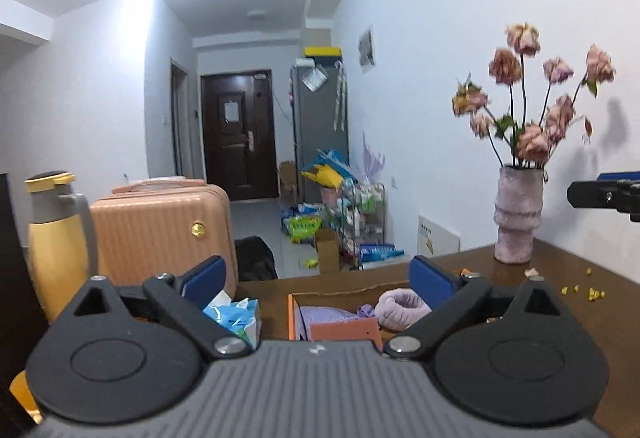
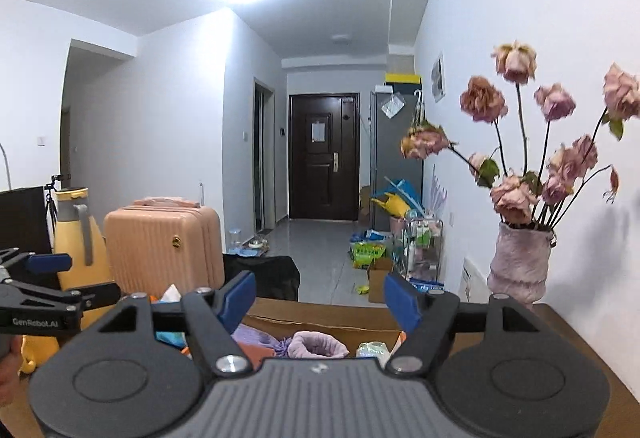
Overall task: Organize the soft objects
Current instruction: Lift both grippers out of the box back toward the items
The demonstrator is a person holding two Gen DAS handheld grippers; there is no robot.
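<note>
Left gripper (image 1: 318, 280): jaws wide apart, empty.
Right gripper (image 2: 320, 298): spread, empty.
Next: lower squarely over the box (image 1: 340, 296) (soft purple cloth (image 1: 402, 308) inside), avoiding the vase (image 1: 518, 214).

An open cardboard box (image 1: 294, 312) with an orange outer wall stands on the dark wooden table (image 1: 560, 302), close to its far edge. Inside lie soft things: a folded lilac knitted cloth (image 1: 324, 315) at the left, a lilac fuzzy slipper-like piece (image 1: 400, 308) with its opening upward towards the right, and a small purple tuft (image 1: 365, 311) between them. Just left of the box, a blue-and-white soft tissue pack (image 1: 236, 314) rests with a tissue sticking up.
</note>
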